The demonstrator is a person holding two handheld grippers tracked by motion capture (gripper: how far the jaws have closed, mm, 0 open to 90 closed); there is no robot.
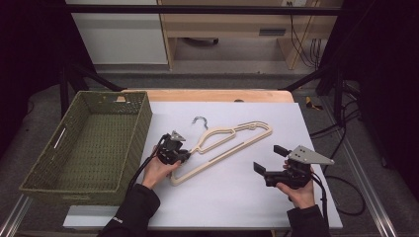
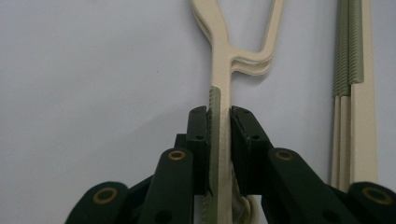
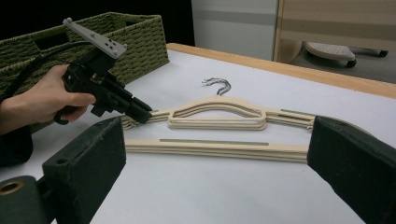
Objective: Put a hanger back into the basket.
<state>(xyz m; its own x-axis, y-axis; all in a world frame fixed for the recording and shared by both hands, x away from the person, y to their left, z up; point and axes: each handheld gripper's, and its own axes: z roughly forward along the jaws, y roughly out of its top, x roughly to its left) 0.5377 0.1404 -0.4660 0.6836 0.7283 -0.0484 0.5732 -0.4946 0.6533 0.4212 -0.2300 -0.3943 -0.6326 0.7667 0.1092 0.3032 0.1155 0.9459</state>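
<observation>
A stack of cream plastic hangers (image 1: 232,140) with metal hooks (image 1: 200,121) lies flat on the white tabletop. My left gripper (image 1: 187,156) is at the stack's left end, shut on one sloping arm; in the left gripper view the pads (image 2: 198,140) clamp the hangers' arm (image 2: 222,65) from both sides. In the right gripper view that left gripper (image 3: 144,114) bites the hangers (image 3: 215,147) at their left tip. My right gripper (image 1: 269,159) rests on the table to the right of the stack, open wide with nothing between its jaws (image 3: 217,123).
A green woven basket (image 1: 143,128) stands empty at the table's left, close to my left hand, and appears in the right gripper view too (image 3: 140,42). The wooden table edge (image 1: 212,95) runs along the back. Cables trail off the right side.
</observation>
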